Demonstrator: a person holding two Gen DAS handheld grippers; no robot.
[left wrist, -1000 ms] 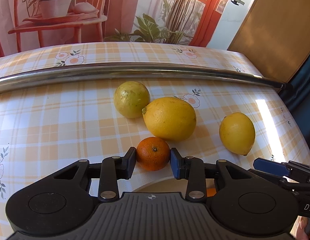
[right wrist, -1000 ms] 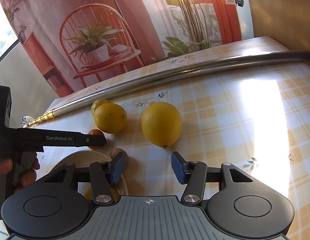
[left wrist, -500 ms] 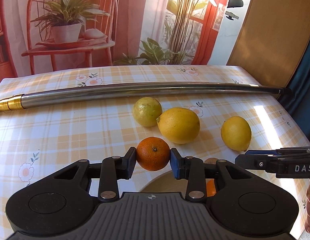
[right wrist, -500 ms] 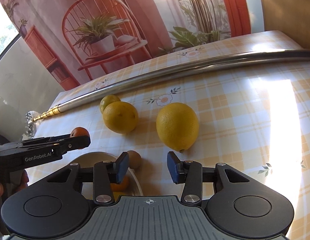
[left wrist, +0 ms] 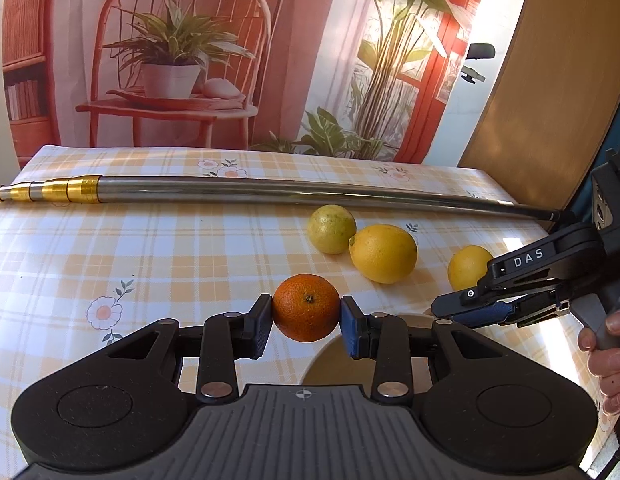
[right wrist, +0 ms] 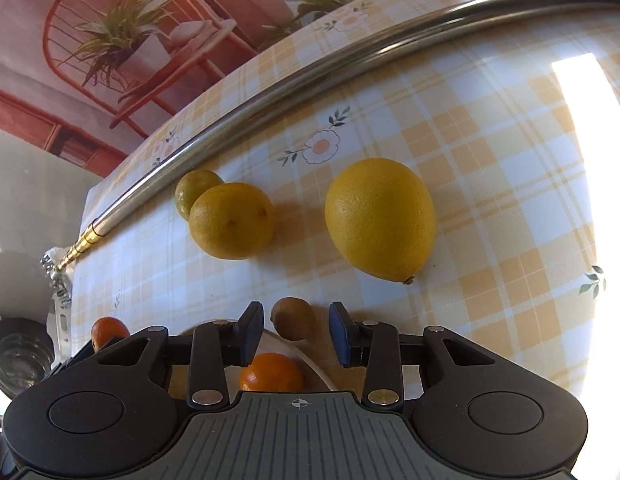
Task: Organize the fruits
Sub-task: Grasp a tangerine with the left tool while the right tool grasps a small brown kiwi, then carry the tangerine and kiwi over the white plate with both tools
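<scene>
My left gripper (left wrist: 306,322) is shut on a small orange (left wrist: 306,307), held up above the checked tablecloth. A pale plate (left wrist: 330,364) shows just below it. Beyond lie a greenish lemon (left wrist: 332,229), a big yellow lemon (left wrist: 383,253) and a smaller lemon (left wrist: 468,267). My right gripper (right wrist: 296,334) is open, its fingers on either side of a brown kiwi (right wrist: 293,318) that lies against the plate's rim (right wrist: 310,360). Another orange (right wrist: 271,372) rests on the plate. The held orange (right wrist: 107,330) appears at the left in the right wrist view, with the lemons (right wrist: 380,218) farther back.
A long metal rod (left wrist: 269,194) with a gold end lies across the table behind the fruit. A printed backdrop with a chair and plants stands at the table's far edge. A person's hand (left wrist: 608,360) grips the right tool. A dark glass object (right wrist: 17,354) sits off the table's left.
My left gripper has lifted the orange off the cloth and drawn back. My right gripper has tipped down and moved left, so the kiwi now lies between its open fingers.
</scene>
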